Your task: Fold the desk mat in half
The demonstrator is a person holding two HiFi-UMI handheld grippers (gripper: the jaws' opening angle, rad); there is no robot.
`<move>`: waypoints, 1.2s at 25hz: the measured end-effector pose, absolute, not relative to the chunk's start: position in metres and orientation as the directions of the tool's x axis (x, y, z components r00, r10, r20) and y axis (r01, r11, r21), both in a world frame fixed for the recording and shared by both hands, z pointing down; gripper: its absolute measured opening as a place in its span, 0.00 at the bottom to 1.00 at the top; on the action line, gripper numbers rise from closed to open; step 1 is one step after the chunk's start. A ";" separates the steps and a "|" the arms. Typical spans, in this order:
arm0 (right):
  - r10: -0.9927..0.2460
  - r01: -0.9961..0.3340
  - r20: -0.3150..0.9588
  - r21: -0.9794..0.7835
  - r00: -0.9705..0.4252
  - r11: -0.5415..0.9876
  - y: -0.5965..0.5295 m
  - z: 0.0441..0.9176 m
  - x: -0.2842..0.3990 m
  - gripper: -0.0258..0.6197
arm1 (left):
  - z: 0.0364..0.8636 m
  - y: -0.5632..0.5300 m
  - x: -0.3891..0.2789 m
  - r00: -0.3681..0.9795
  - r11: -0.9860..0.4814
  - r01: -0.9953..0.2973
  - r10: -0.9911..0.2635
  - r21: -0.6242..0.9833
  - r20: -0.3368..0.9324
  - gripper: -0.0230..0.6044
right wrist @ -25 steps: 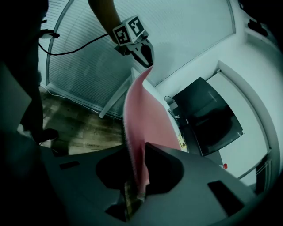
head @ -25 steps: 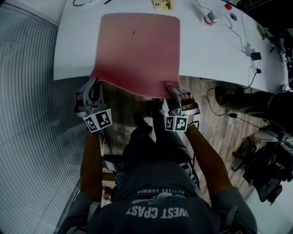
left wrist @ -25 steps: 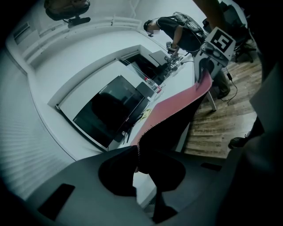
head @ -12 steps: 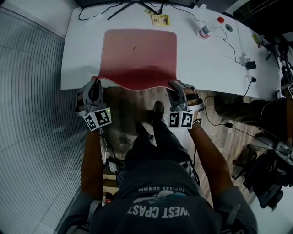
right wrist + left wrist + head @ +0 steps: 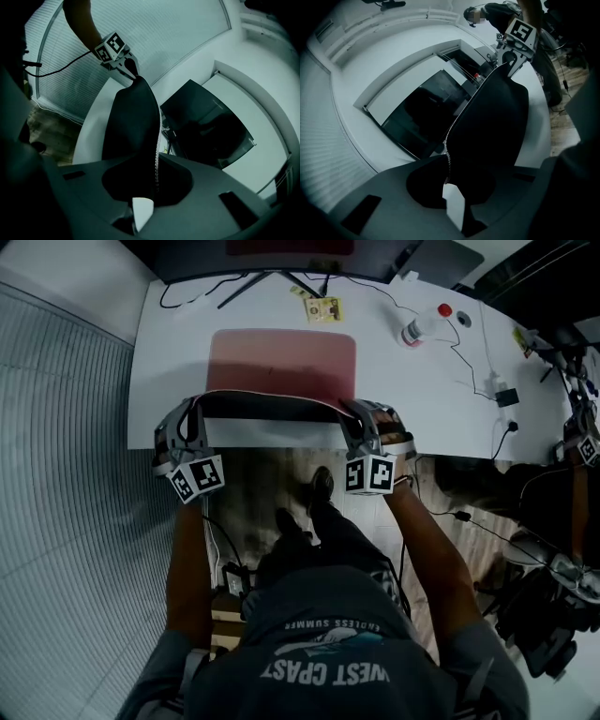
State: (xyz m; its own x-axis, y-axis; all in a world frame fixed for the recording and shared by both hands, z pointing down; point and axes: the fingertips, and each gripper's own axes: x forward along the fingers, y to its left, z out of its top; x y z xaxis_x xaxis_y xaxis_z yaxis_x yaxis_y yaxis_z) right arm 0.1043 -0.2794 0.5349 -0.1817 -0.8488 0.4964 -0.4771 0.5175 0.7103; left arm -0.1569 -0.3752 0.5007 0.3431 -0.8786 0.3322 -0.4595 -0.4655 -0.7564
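The pink desk mat (image 5: 281, 362) lies on the white surface (image 5: 422, 399), its 6 o'clock edge raised and the dark underside showing. The left tool (image 5: 195, 413) is clamped narrow on the 7 o'clock corner. The right tool (image 5: 359, 416), its jaws having just been closing, pinches the 5 o'clock corner.
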 end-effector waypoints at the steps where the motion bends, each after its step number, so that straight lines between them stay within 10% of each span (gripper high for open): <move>1: -0.847 -0.477 0.499 0.708 -0.183 0.520 -0.286 0.535 0.106 0.13 | 0.501 -0.382 -0.155 0.341 -0.464 -0.461 -0.879 -0.756 0.332 0.09; 30: -0.745 -0.501 0.636 0.588 -0.199 0.635 -0.404 0.605 0.150 0.14 | 0.557 -0.493 -0.108 0.266 -0.506 -0.446 -0.863 -0.738 0.431 0.09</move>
